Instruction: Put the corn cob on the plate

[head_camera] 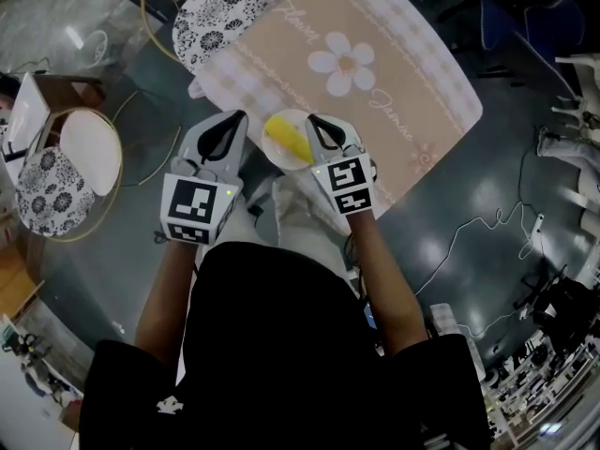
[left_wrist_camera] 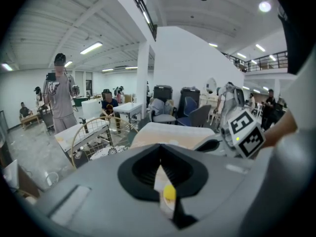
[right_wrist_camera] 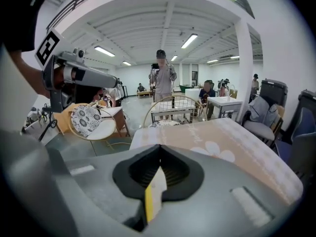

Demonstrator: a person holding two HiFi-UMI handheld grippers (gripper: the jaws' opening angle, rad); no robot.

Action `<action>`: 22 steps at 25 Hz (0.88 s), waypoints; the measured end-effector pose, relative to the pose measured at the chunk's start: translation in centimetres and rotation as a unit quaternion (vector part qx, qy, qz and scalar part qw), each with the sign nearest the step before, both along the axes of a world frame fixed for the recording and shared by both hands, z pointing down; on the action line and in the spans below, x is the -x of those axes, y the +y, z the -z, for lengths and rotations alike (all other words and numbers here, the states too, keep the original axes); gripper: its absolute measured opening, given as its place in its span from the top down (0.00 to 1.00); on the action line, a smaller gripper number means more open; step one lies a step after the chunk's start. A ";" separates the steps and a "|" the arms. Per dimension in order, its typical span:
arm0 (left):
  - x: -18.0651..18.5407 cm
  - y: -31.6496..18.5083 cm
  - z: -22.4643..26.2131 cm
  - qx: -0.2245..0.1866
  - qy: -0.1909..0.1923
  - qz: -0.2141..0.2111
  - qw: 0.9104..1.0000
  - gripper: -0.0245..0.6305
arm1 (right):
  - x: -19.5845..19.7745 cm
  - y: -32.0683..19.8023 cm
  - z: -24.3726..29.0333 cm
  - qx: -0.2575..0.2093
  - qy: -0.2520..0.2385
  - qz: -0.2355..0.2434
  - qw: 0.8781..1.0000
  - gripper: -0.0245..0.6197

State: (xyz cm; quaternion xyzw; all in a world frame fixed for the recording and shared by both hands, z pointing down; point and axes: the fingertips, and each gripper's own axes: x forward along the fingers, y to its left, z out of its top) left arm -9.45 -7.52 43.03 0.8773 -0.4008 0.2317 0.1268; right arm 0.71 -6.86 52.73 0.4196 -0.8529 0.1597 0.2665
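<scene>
head view: the yellow corn cob (head_camera: 289, 139) lies slantwise on the small round white plate (head_camera: 276, 158), between the left gripper (head_camera: 236, 120) and the nearer right gripper (head_camera: 315, 122). left gripper view: jaws together, empty, cob (left_wrist_camera: 169, 192) ahead. right gripper view: likewise.

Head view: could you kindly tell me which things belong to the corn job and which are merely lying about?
Job: corn cob, plate, left gripper, right gripper.
Lying about: daisy tablecloth, floral chair, floor cable.
</scene>
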 end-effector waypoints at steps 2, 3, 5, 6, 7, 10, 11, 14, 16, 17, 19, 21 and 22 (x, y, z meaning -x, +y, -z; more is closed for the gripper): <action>0.5 -0.2 0.4 -0.002 0.003 -0.006 1.000 0.96 | 0.6 -0.2 1.4 -0.013 -0.009 -0.010 1.000 0.96; 0.7 -0.2 0.6 -0.004 0.004 -0.010 1.000 0.96 | 0.8 -0.3 2.1 -0.019 -0.015 -0.016 1.000 0.96; 1.4 -0.3 1.1 -0.008 0.005 -0.020 1.000 0.96 | 1.4 -0.3 3.4 -0.030 -0.028 -0.030 0.999 0.96; 1.8 -0.3 1.2 -0.009 0.005 -0.025 1.000 0.96 | 1.7 -0.3 4.0 -0.034 -0.033 -0.038 0.998 0.96; 2.3 -0.3 1.4 -0.010 0.006 -0.030 0.999 0.96 | 2.1 -0.3 4.5 -0.039 -0.037 -0.045 0.998 0.96; 3.7 -0.3 2.0 -0.016 0.008 -0.042 0.999 0.96 | 2.9 -0.2 6.3 -0.057 -0.043 -0.067 0.995 0.96; 4.0 -0.3 2.2 -0.018 0.010 -0.047 0.999 0.96 | 3.1 -0.1 7.0 -0.064 -0.044 -0.073 0.994 0.96; 4.8 -0.3 2.7 -0.023 0.014 -0.065 0.998 0.96 | 3.8 0.2 9.1 -0.086 -0.043 -0.091 0.991 0.96; 5.2 -0.2 3.1 -0.028 0.018 -0.076 0.997 0.96 | 4.3 0.4 10.1 -0.097 -0.040 -0.100 0.989 0.96; 5.3 -0.2 3.4 -0.031 0.020 -0.082 0.996 0.96 | 4.5 0.5 10.5 -0.102 -0.038 -0.104 0.989 0.96; 5.5 0.1 3.9 -0.038 0.023 -0.096 0.994 0.96 | 4.8 0.9 11.3 -0.111 -0.037 -0.115 0.986 0.96; 5.8 0.4 4.3 -0.043 0.027 -0.109 0.993 0.96 | 5.1 1.4 12.1 -0.122 -0.036 -0.127 0.984 0.96; 6.0 0.5 4.5 -0.045 0.028 -0.115 0.992 0.96 | 5.3 1.6 12.6 -0.128 -0.035 -0.132 0.982 0.96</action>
